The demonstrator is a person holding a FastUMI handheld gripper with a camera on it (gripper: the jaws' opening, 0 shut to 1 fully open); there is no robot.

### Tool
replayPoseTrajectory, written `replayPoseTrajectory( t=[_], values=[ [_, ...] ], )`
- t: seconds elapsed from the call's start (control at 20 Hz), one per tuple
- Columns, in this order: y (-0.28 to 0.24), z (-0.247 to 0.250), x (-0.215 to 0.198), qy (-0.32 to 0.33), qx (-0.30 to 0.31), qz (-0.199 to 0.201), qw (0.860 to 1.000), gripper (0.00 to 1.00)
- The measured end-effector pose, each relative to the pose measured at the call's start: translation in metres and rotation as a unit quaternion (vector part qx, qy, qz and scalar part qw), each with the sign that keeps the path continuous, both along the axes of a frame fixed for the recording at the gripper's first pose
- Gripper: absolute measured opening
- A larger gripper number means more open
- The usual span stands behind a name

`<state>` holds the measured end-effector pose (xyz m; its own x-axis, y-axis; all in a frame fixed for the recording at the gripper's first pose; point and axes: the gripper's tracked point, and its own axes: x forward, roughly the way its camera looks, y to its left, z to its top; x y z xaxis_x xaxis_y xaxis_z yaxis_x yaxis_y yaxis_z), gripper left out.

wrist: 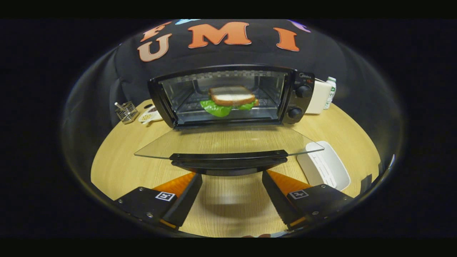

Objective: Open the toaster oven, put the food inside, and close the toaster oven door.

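A black toaster oven [300, 96] stands on the wooden table with its glass door [228, 141] folded down flat toward me. A sandwich [230, 100] of bread and green lettuce lies on the rack inside. The door's black handle [228, 160] runs across just ahead of my fingertips. My gripper [232, 178] is open, nothing between its fingers, which sit a little below and before the handle without touching it.
A white tray [326, 166] lies on the table to the right of the door. Left of the oven are a small wire rack [126, 111] and a white dish [150, 116]. A white box [317, 97] and a bottle [331, 91] stand behind the oven's right side.
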<state>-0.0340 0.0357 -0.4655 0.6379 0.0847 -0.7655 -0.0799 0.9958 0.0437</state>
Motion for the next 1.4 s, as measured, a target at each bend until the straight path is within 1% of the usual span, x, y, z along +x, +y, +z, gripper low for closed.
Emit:
replayPoseTrajectory(
  t=[0.35,0.55,0.8,0.95,1.1,1.2,1.3,1.4],
  values=[
    [0.002,0.054,0.062,-0.066,0.01,-0.004,0.998,0.99],
    [0.005,0.065,0.099,-0.087,0.012,-0.012,0.996,0.99],
    [0.008,0.074,0.134,-0.106,0.015,-0.021,0.994,0.99],
    [0.008,0.083,0.138,-0.112,0.018,-0.025,0.993,0.99],
    [0.003,0.084,0.127,-0.106,0.002,-0.019,0.994,0.99],
    [-0.005,0.096,0.122,-0.116,-0.009,-0.02,0.993,0.99],
    [-0.013,0.116,0.12,-0.126,-0.016,-0.028,0.992,0.99],
    [-0.013,0.157,0.126,-0.155,-0.004,-0.037,0.987,0.99]
  ],
)
